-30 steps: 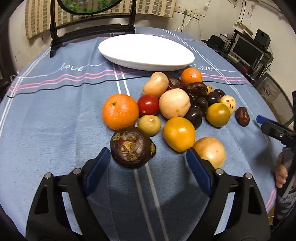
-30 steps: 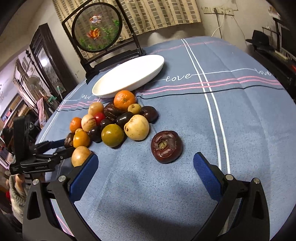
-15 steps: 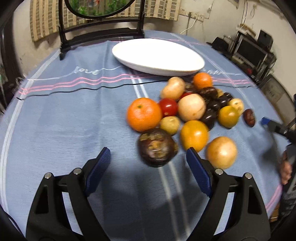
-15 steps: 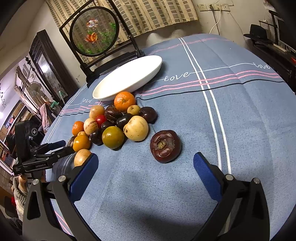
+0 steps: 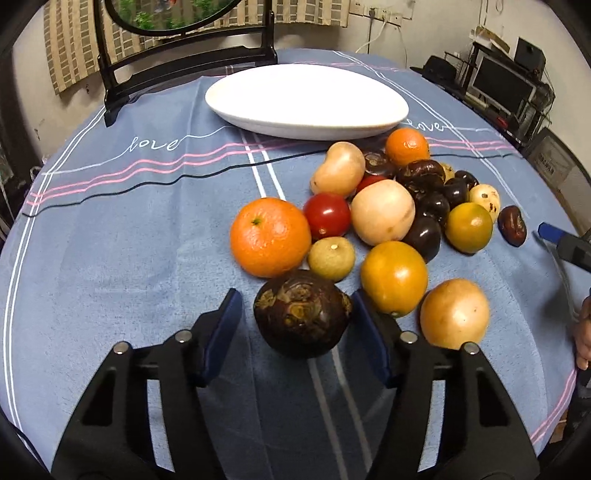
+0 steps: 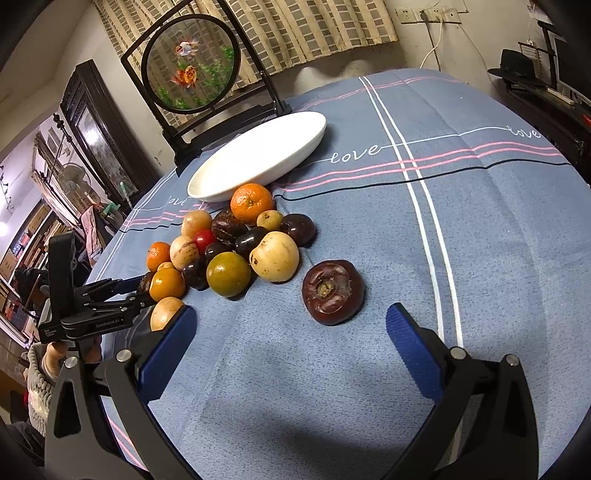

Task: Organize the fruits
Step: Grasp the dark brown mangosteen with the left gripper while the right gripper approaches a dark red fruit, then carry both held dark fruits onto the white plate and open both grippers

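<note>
Left hand-held gripper narrowing round dark fruit; right hand-held gripper wide; blue striped tablecloth

A blue tablecloth with pink and white stripes and the word "love" covers the counter. Behind it, a checked curtain hangs on a pale wall with a socket. A dark cabinet stands left; a monitor sits on the right-hand shelves.

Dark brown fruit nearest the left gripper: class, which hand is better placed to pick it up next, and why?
Left. The left gripper already straddles the dark brown fruit, jaws open. The right gripper sits open by another dark fruit.
</note>
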The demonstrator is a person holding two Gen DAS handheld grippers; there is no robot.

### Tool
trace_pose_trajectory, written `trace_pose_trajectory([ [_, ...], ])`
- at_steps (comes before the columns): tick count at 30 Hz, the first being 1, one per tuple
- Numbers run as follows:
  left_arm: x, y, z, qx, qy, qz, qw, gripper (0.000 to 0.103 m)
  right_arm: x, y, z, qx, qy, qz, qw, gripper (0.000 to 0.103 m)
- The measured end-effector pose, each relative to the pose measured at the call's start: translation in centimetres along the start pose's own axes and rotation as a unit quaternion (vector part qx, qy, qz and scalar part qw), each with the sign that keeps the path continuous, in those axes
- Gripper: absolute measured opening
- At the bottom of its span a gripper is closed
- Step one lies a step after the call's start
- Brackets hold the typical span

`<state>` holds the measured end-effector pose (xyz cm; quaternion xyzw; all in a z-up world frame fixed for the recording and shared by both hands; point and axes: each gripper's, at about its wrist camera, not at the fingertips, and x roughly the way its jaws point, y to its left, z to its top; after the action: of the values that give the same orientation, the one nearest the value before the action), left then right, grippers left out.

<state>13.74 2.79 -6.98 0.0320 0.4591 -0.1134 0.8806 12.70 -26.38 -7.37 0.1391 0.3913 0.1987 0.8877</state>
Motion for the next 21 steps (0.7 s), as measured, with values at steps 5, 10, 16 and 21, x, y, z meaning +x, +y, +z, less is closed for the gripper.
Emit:
trace_pose_trajectory([
  [5,-0.6,0.5,-0.7,-0.024,-0.007,-0.015,0.9996,0.051,0.3,0.8,-0.1,-0.025,0.006,-0.015,1.000,0.102],
  [10,-0.6,0.4,-0.7,-0.025,-0.006,-0.017,0.9995,0.051,1.1,1.7,0.1,-0.063,0.022,-0.035,0.997,0.099],
  [16,-0.5,0.2,-0.7,-0.020,-0.004,-0.019,0.9996,0.057,2.5,1.3,0.7,-0.081,0.049,-0.060,0.994,0.075],
  [21,-0.4,-0.1,-0.6,-0.013,-0.001,-0.027,0.9995,0.066,3.7,1.2,1.5,-0.098,0.057,-0.089,0.990,0.068],
])
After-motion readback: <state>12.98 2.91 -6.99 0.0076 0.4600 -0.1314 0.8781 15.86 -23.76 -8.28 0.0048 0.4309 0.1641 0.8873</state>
